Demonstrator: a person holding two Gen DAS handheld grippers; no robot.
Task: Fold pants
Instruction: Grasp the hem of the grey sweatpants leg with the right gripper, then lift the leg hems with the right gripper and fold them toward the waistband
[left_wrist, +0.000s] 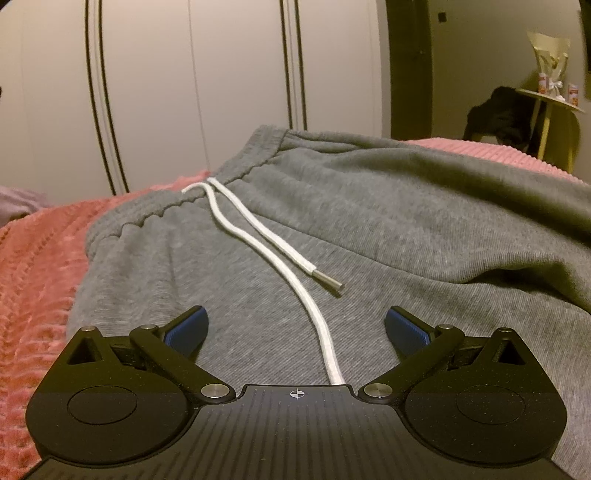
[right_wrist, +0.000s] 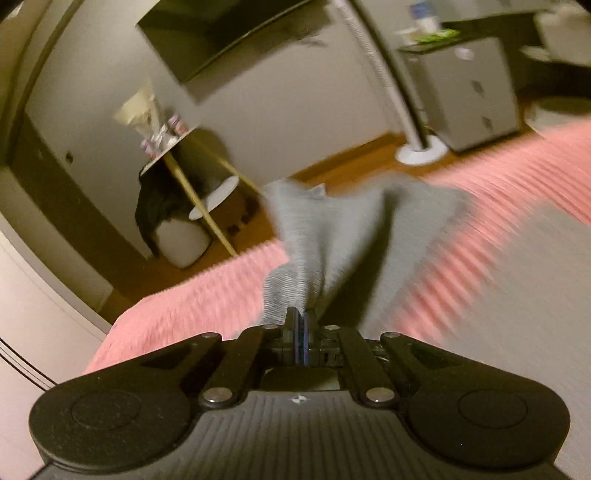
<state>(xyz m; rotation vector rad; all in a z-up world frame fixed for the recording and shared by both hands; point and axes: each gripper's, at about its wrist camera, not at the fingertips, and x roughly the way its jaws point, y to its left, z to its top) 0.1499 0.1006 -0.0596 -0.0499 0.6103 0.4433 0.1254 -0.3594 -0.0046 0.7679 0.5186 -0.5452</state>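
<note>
Lying waistband-away: pants (left_wrist: 369, 229)

I see grey sweatpants (left_wrist: 369, 229) spread across the frame's centre on the pink bed cover (left_wrist: 33, 266), elastic waistband upper left, white drawstring (left_wrist: 258, 236) trailing toward bottom centre; on the right wrist view a bunched grey fold (right_wrist: 317, 240) rises mid-frame.

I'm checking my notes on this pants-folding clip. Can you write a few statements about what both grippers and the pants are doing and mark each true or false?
1. The right gripper is shut on grey pants fabric. True.
2. The left gripper is clamped on the drawstring. False: its jaws stand open above the pants, holding nothing.
3. The pants lie on a pink bedspread. True.
4. The drawstring is black. False: it is white, with a metal tip.
</note>
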